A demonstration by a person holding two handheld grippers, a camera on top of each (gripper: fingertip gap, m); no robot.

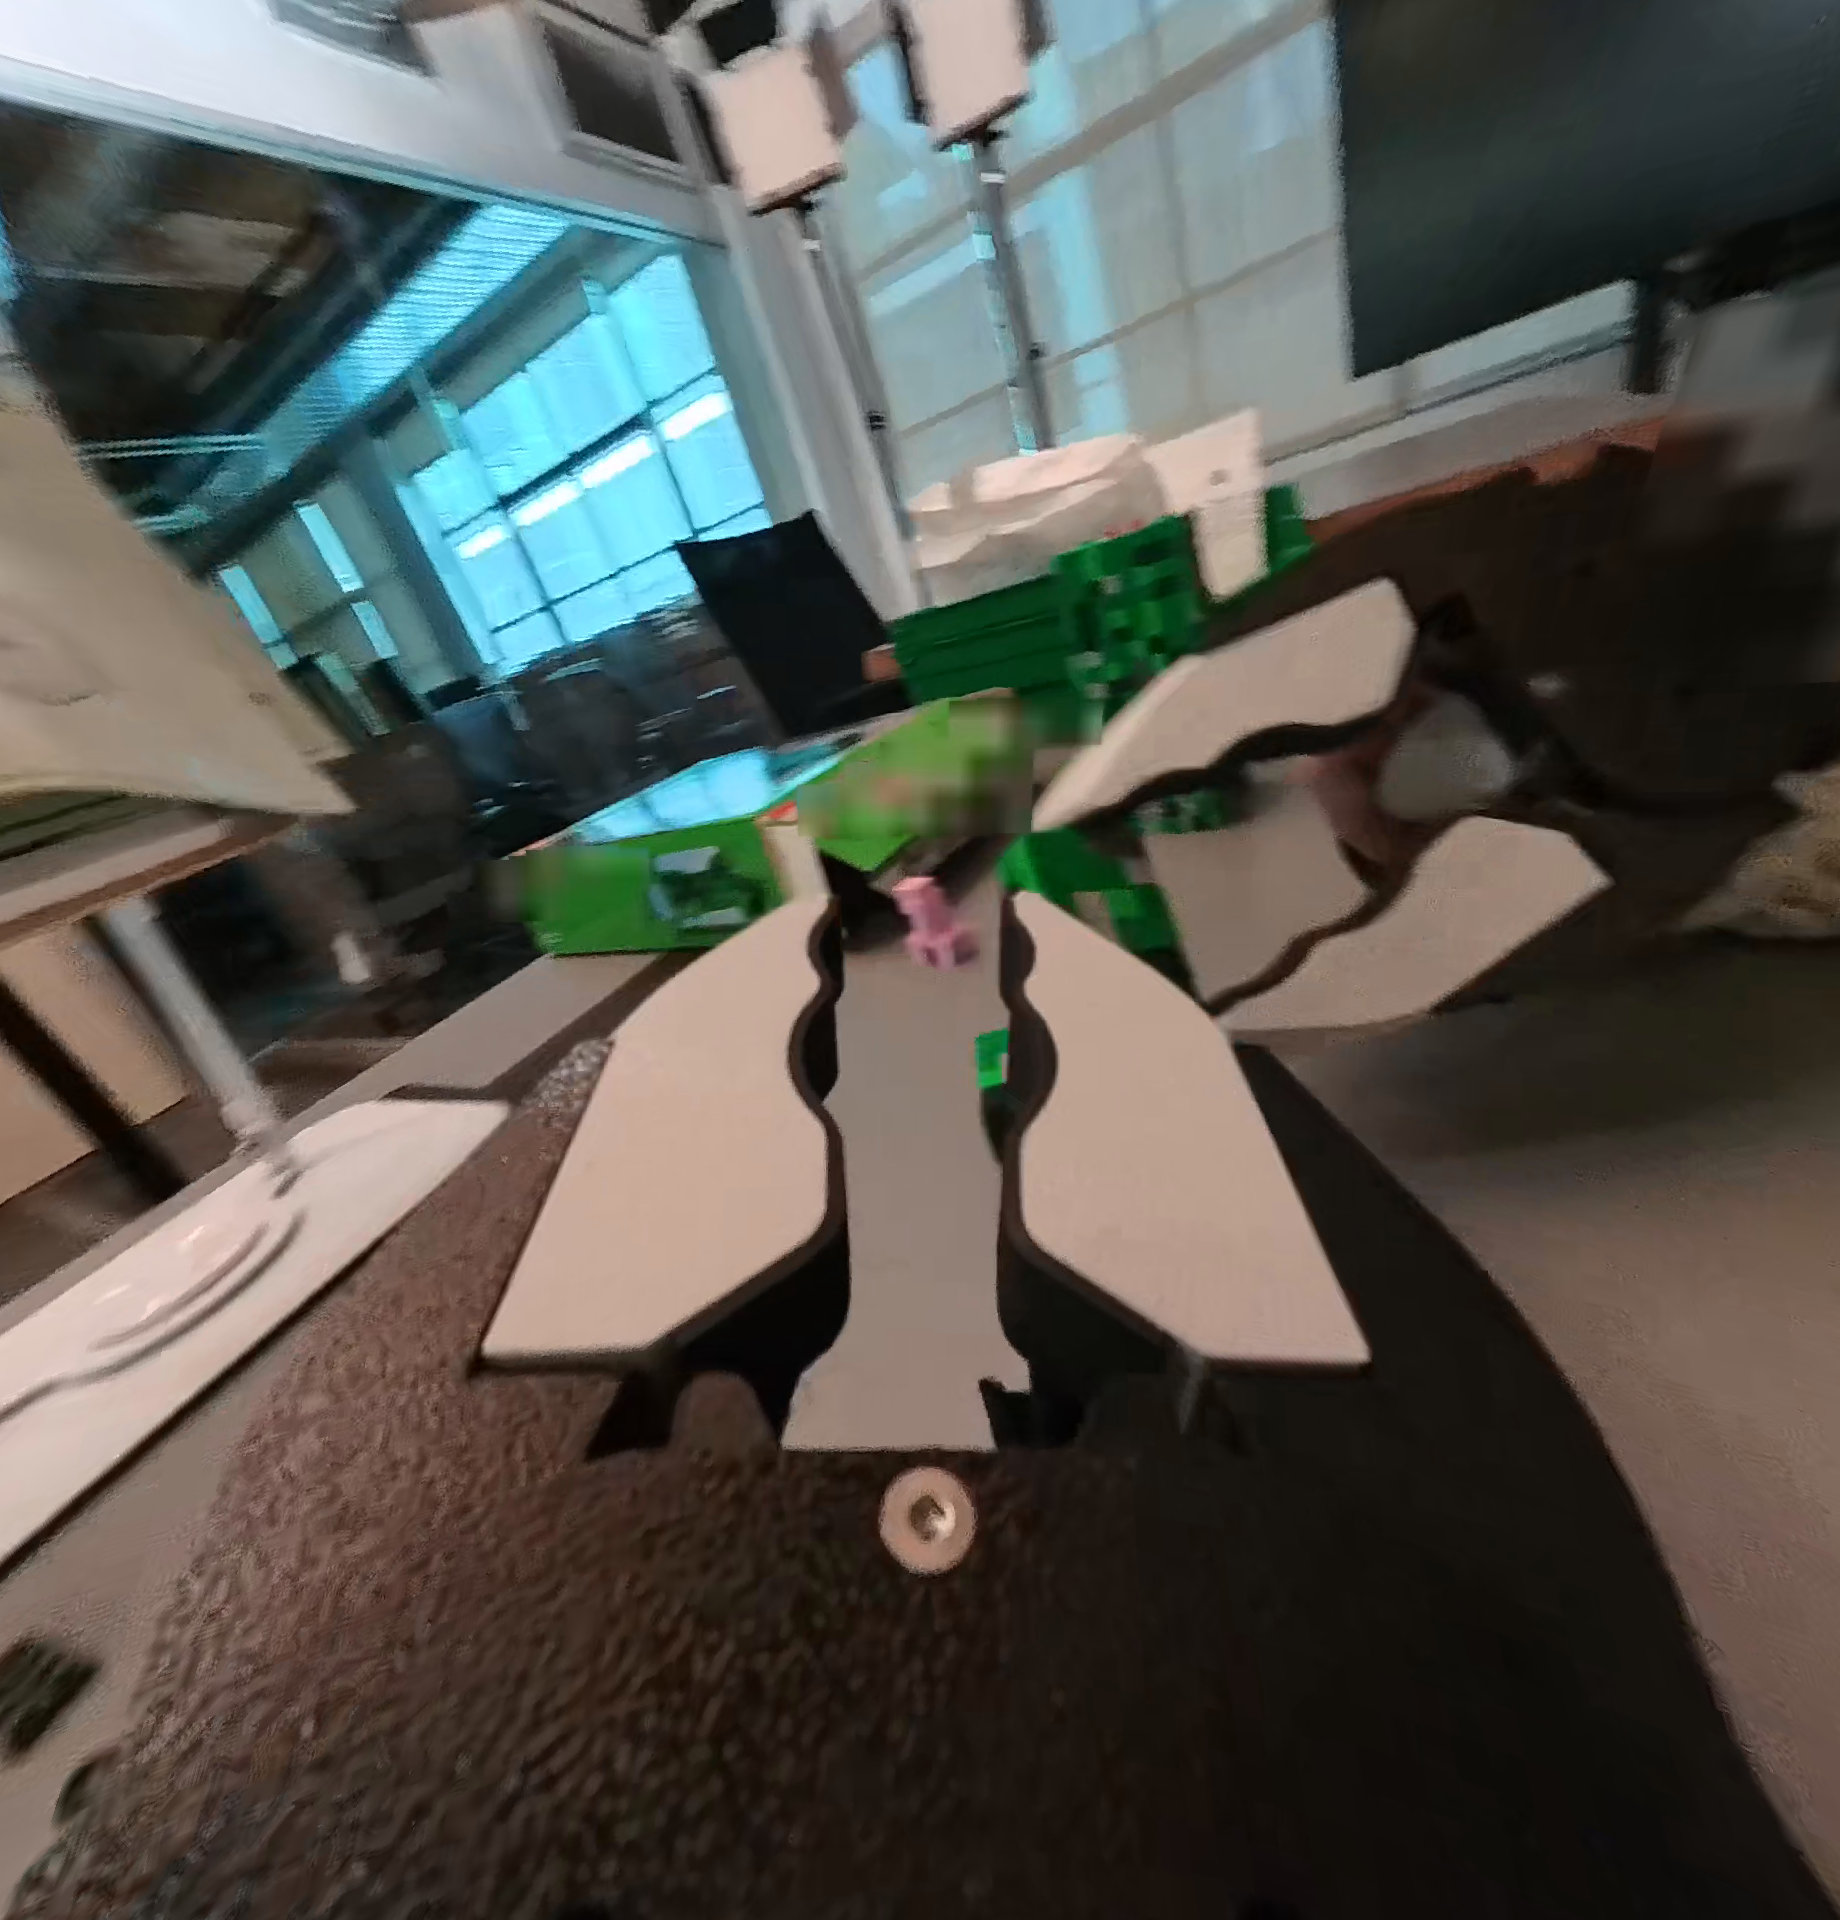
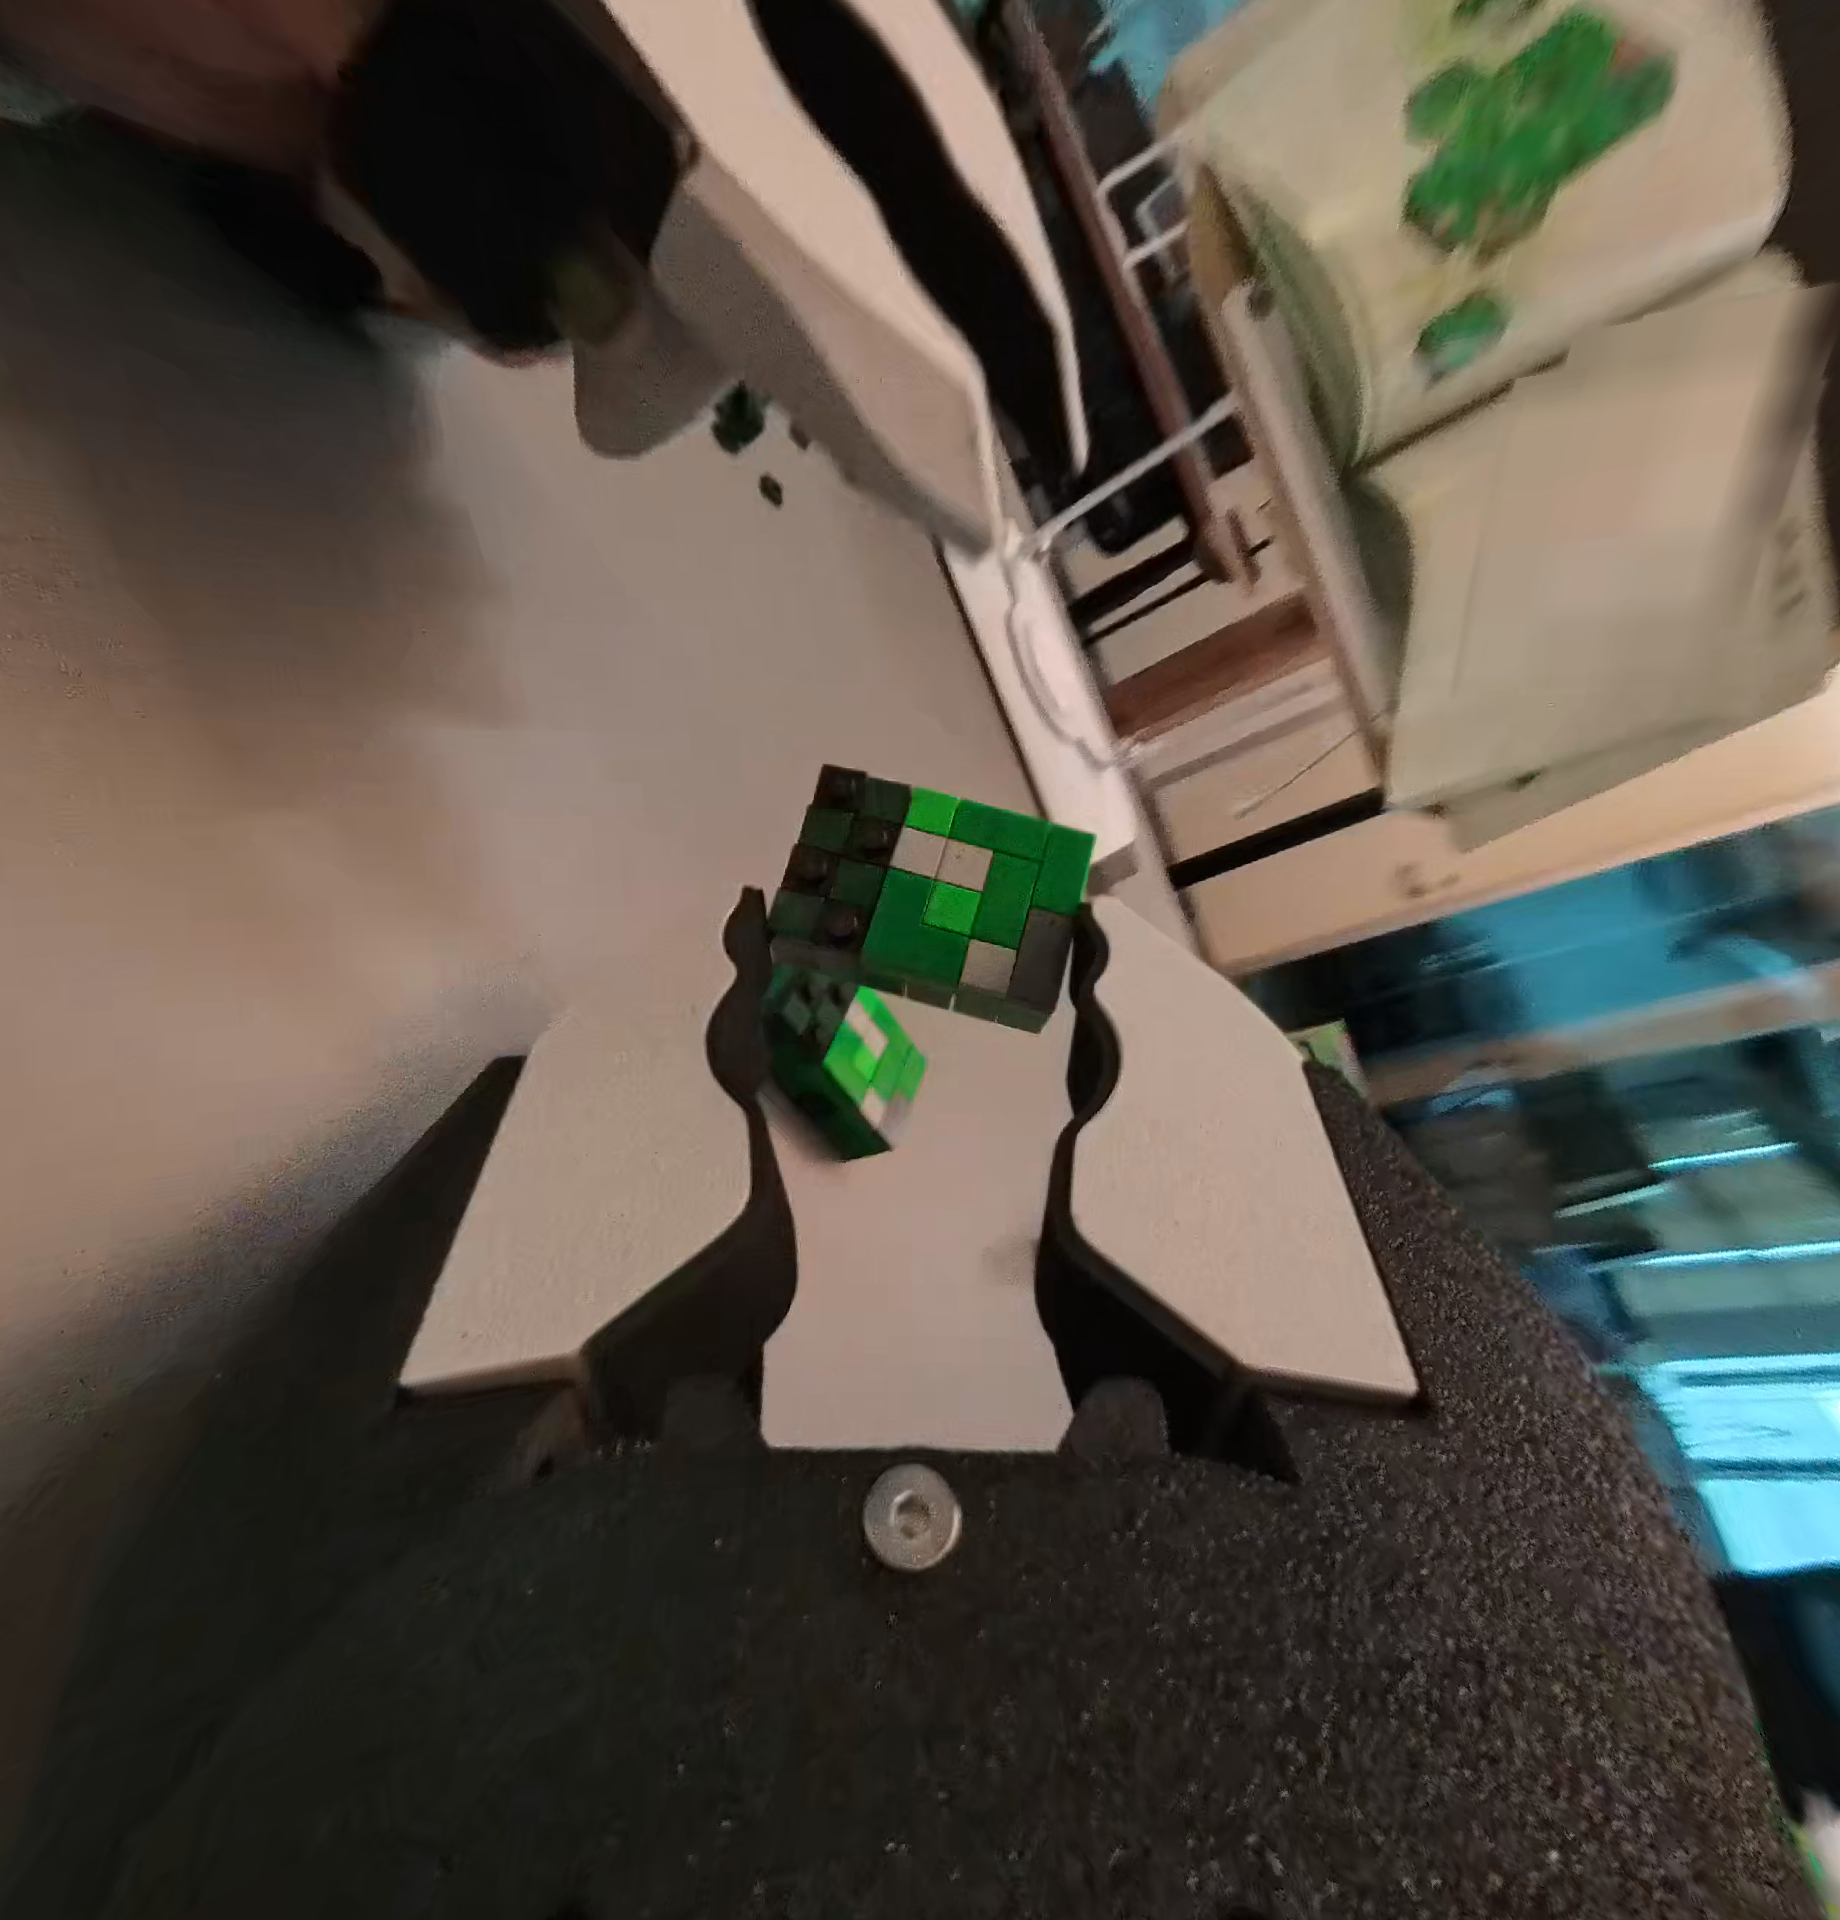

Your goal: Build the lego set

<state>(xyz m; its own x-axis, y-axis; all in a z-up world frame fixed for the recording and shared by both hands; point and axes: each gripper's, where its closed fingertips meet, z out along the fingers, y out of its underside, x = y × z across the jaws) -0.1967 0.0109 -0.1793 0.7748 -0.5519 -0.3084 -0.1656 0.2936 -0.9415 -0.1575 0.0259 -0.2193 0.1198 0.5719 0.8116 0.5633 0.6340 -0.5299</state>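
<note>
The right gripper (image 2: 916,935) is clamping a green lego block (image 2: 942,899) between its fingertips at frame centre, tilted above the grey table (image 2: 272,727). A blurred green reflection of it is showing just below. The left gripper (image 1: 921,935) is hanging parted and empty, with a gap between its fingers (image 1: 687,1143). A pink piece (image 1: 931,920) is lying on the table beyond its tips. Green boxes (image 1: 656,894) are sitting farther back, left of centre.

Grey table (image 1: 1518,1195), large bluish windows (image 1: 583,457), dark screen (image 1: 1581,156)
</note>
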